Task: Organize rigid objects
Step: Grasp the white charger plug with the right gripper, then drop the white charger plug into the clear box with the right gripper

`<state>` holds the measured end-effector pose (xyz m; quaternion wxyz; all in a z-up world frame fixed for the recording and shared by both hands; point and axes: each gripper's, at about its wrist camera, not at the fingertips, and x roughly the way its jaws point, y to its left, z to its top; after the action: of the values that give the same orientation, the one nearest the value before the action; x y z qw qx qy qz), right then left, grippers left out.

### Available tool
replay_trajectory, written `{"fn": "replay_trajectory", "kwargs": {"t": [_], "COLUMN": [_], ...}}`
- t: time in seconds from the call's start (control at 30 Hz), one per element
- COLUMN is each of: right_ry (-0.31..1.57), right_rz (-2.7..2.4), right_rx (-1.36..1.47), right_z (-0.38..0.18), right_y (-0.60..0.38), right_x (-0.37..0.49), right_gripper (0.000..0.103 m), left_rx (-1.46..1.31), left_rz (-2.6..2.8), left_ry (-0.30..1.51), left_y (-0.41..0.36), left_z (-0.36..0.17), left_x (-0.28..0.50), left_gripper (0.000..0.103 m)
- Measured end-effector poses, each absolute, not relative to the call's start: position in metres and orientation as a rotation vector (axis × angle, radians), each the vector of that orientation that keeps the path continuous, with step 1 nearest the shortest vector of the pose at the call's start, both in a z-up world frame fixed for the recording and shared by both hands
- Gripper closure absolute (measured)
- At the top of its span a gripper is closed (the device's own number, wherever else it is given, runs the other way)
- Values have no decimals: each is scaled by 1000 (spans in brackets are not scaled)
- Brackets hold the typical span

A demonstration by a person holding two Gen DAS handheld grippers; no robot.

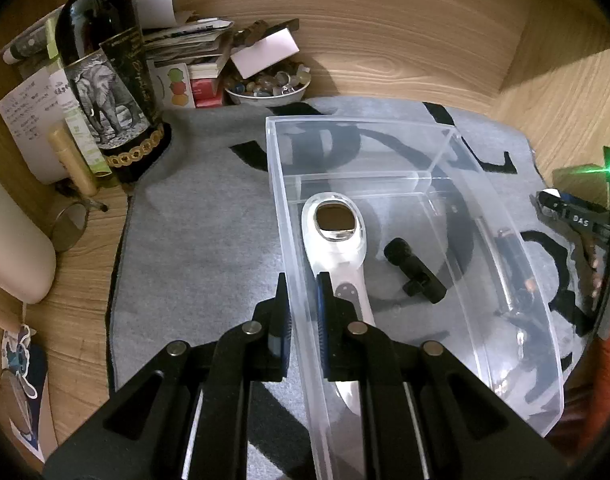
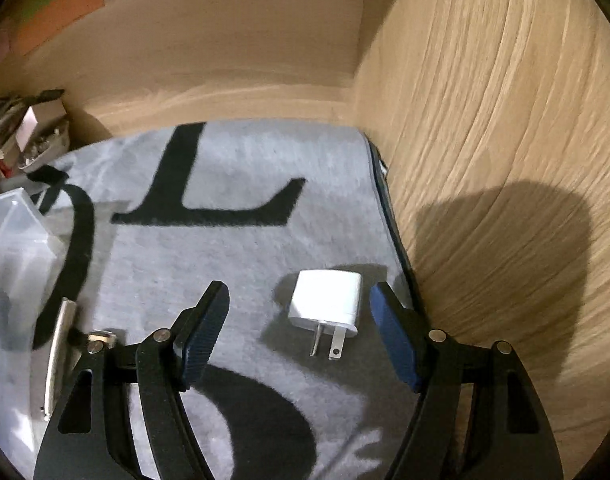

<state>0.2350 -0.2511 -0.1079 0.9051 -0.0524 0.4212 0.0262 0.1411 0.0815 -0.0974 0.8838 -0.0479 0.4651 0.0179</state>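
The left gripper (image 1: 303, 300) pinches the clear bin (image 1: 501, 256) wall, steadying it for loading. Right of the bin, the right gripper (image 2: 299, 312) spreads around the white charger (image 2: 327, 304).

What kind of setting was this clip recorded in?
Probably a home desk or shelf nook with wood-grain walls. A grey mat covers the surface, with household clutter behind it: a dark bottle, stacked papers and a bowl of small trinkets.

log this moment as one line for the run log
left claw: shut on clear bin wall | right claw: open, around white charger on mat | in bin: white device, black piece
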Motion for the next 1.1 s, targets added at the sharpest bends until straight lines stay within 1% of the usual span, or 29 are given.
{"fn": "replay_trajectory", "kwargs": {"t": [0.13, 0.17, 0.2, 0.23, 0.3, 0.53, 1.1], "right_ry": [902, 905, 905, 908, 914, 873, 683], "right_rz": [68, 67, 67, 67, 72, 91, 286], "right_rx": [-85, -87, -90, -93, -96, -97, -153], "right_z": [-117, -118, -119, -119, -120, -114, -44], "right_y": [-254, -253, -253, -252, -253, -248, -183], "right_x": [242, 242, 243, 243, 244, 236, 180], "right_gripper": [34, 35, 41, 45, 67, 67, 67], "left_rx": [-103, -101, -99, -98, -102, -119, -127], "left_rz": [32, 31, 31, 30, 28, 22, 26], "left_ry": [965, 964, 964, 963, 962, 964, 956], "left_y": [82, 81, 81, 81, 82, 84, 84], "left_z": [-97, -97, -97, -97, -97, -97, -96], "left_x": [140, 141, 140, 140, 141, 141, 138], "left_gripper": [92, 92, 92, 92, 92, 92, 92]}}
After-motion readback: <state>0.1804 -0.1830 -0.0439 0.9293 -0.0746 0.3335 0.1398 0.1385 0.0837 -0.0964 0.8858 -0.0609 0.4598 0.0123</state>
